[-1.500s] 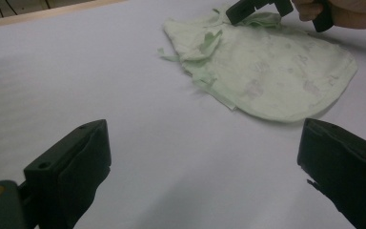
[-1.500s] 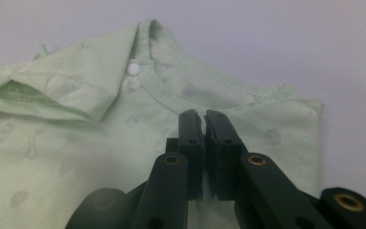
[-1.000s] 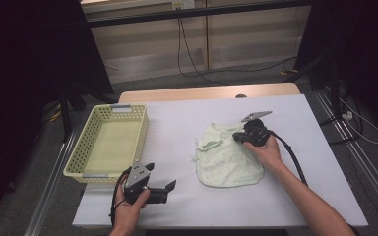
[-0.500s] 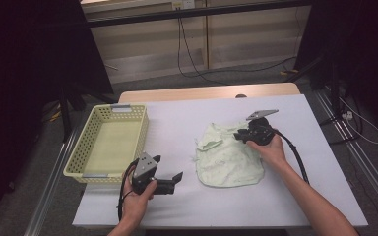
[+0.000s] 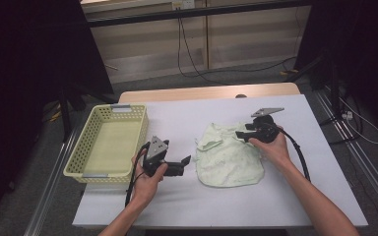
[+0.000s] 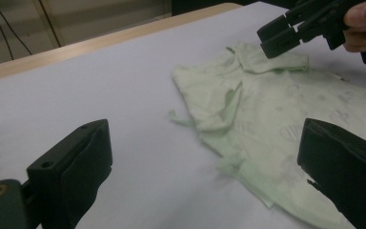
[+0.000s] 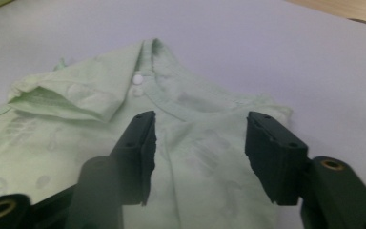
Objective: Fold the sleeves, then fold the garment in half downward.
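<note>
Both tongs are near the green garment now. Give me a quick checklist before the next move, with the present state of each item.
1. Right tongs free of cloth: ok, jaws have just been opening, apart above the garment near its neckline, nothing pinched.
2. Left tongs open: ok, jaws wide apart, aimed at the garment's near edge, not touching it.
3. Garment flat: not ok, one sleeve is folded over the body.
4. Basket ready: ok, nothing seen inside, beside the left hand.
5. Garment fully on the table: ok, no part over the edge.
6. Snaps at neckline fastened: cannot tell.

green shirt btwn grippers
</note>
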A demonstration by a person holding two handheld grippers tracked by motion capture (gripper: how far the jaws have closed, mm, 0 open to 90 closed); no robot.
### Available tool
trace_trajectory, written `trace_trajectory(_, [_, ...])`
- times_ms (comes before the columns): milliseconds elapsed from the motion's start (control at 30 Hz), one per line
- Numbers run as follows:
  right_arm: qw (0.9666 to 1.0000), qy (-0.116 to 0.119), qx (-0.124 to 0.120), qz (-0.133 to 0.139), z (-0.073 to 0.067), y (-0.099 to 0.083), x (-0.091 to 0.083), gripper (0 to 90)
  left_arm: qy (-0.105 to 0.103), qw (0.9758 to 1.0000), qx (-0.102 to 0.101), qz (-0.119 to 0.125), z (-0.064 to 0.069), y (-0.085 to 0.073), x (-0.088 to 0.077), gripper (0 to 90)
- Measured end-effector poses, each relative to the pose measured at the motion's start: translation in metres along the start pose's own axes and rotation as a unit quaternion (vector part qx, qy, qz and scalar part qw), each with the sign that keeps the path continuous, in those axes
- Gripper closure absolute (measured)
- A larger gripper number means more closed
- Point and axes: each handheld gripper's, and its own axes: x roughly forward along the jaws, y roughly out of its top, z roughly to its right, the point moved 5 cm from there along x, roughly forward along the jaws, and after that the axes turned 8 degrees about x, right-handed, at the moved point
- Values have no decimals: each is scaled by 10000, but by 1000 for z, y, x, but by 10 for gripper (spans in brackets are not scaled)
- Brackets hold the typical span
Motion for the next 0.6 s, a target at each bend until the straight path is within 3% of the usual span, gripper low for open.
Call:
trace_trajectory(133, [10000,-65,1,42,2,1,-1,347,-114,9999,-114,-34,-9,5,14,73])
trace_trajectory(233, [9999,-93,-13,59,4,1,-2,316,-25,9998,-170,-58,-16,8,23,74])
trace_trajectory(267, [9999,-135,7,65,6,1,-2,292,-84,9997,-211,-92,-18,8,27,74])
trace_trajectory(367, [9998,-180,33,91,11,2,-2,287,-104,9996,-268,-68,-21,10,37,78])
trace_trajectory(467, [9997,-254,38,56,15,2,-3,280,-129,9992,-190,-342,-25,12,47,92])
trace_trajectory(600, [9994,-314,75,92,19,6,-5,245,-218,9988,-340,-271,-31,17,61,92])
